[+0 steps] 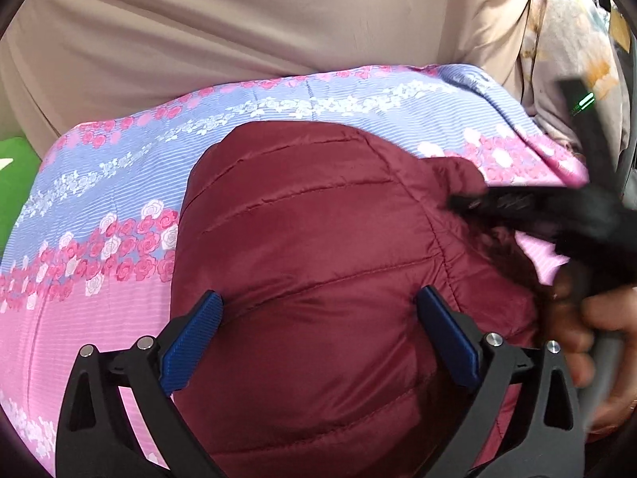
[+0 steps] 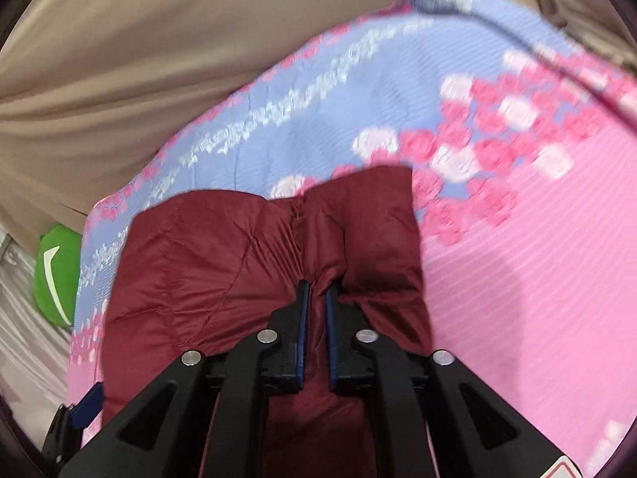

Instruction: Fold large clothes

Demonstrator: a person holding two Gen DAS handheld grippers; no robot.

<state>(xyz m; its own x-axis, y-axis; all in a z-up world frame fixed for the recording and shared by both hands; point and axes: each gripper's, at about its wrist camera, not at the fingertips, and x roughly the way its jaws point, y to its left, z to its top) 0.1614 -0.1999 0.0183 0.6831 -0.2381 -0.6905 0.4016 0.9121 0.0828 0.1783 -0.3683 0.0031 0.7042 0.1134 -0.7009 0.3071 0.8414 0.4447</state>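
A maroon quilted jacket (image 1: 318,239) lies bunched on a pink and blue floral bedspread (image 1: 119,183). My left gripper (image 1: 318,302) stands open just over it, its blue pads wide apart with the puffy fabric bulging up between them. My right gripper (image 2: 317,290) is shut on a narrow fold of the jacket (image 2: 223,263) near a seam, its pads almost together. In the left wrist view the right gripper (image 1: 462,203) shows as a blurred black shape at the jacket's right edge, held by a person's hand (image 1: 597,318). One left finger (image 2: 89,400) shows at the right wrist view's lower left.
The bedspread (image 2: 517,279) spreads out right of the jacket. Beige cloth (image 1: 239,32) hangs behind the bed. A green plush thing (image 2: 55,275) sits at the bed's far left edge, beside grey striped fabric (image 2: 28,342). Patterned pale cloth (image 1: 565,59) lies at the upper right.
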